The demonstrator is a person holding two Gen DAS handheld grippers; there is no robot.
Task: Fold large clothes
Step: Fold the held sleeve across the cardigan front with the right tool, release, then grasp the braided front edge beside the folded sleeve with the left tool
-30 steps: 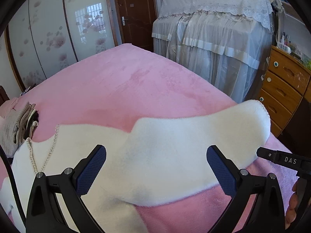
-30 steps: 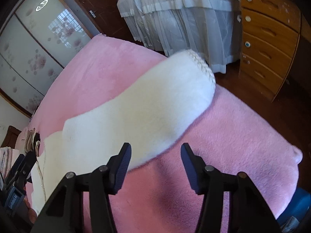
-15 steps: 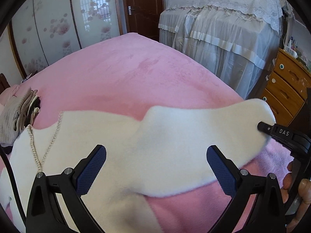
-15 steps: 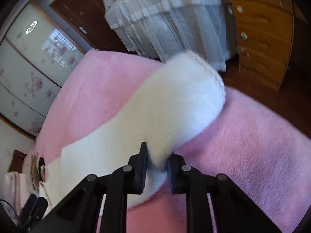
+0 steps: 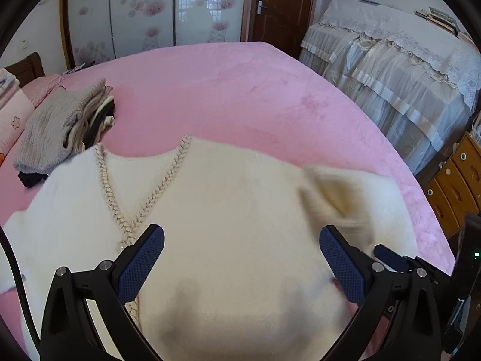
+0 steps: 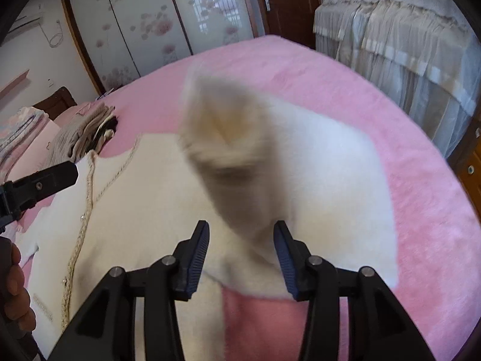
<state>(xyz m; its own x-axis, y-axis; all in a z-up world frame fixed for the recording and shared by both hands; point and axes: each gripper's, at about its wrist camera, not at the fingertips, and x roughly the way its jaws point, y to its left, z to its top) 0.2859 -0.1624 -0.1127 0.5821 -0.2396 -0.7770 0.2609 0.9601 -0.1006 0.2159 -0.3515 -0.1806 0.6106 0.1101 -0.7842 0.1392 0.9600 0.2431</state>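
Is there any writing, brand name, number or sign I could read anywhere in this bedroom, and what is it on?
None: no word, number or brand reads in either view.
Books on the lace-covered furniture: any print is too small to read.
Pink pillow: only a drawn flower outline, no letters.
Wardrobe doors: a flower pattern, no text.
White cardigan: no label shows.

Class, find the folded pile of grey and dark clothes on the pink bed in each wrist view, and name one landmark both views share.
Left wrist: the clothes pile lies at left, just beyond the white cardigan's collar.
Right wrist: the pile is at left, smaller, above the left gripper's fingertip.
Shared landmark: the cardigan's braided neckline trim.
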